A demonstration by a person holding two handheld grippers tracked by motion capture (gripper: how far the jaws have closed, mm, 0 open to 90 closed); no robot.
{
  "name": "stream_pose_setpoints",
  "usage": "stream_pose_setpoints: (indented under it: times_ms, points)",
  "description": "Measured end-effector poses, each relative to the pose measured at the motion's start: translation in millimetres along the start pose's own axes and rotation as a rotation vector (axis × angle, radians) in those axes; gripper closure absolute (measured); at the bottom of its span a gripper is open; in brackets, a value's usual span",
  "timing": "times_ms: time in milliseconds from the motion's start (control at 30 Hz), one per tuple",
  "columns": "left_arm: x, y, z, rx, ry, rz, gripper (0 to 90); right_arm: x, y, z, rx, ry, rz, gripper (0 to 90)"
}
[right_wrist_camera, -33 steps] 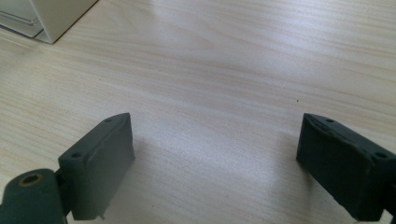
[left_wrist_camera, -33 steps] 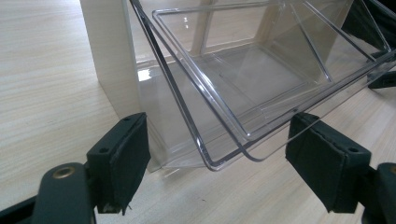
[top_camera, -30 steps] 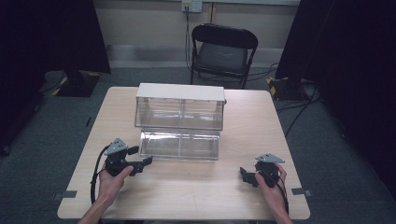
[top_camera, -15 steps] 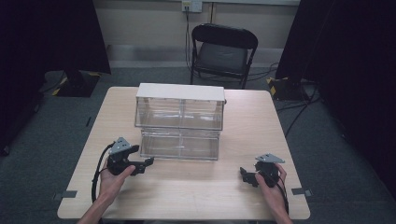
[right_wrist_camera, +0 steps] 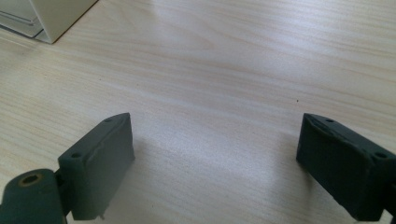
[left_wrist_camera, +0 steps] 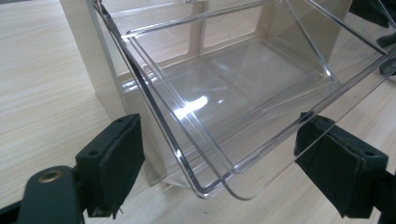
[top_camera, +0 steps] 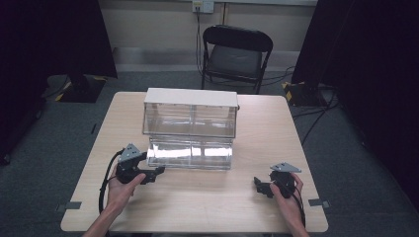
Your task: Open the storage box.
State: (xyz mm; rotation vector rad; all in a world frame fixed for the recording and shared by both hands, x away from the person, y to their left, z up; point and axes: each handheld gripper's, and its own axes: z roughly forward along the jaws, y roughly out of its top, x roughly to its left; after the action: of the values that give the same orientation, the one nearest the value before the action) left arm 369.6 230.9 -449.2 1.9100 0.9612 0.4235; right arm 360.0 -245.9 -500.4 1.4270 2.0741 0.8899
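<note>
Pale wood grain covers the table (top_camera: pixel 207 207), and on it stands the cabinet (top_camera: pixel 190 112), a white-topped unit with clear compartments whose lower clear drawer (top_camera: pixel 190 153) is pulled out toward the person. Its transparent walls are easy to misjudge. The left gripper (top_camera: pixel 157 172) sits at the drawer's front left corner, jaws spread wide with that corner (left_wrist_camera: pixel 219 186) between them, holding nothing yet; closing off-centre there could make the pads slip on slick plastic, or twist the drawer so it binds in its slot (a hard push might shove the whole light cabinet backward). The right gripper (right_wrist_camera: pixel 215 154) rests well apart over bare table, jaws wide and empty, so nothing braces the cabinet.
</note>
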Motion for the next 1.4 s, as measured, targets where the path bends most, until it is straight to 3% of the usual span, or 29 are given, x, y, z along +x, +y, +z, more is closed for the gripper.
stream_pose_setpoints:
  times_ms: [200, 1400]
  points:
    - [2.3, -0.4, -0.1, 0.017, 0.012, 0.0, 15.5, 0.1, 0.0, 0.0, 0.0, 0.0, 0.001, 10.4]
    - [-0.4, 13.9, -9.2, -0.052, 0.007, -0.002, 15.5, 0.0, 0.0, 0.0, 0.0, 0.001, 0.0, 10.4]
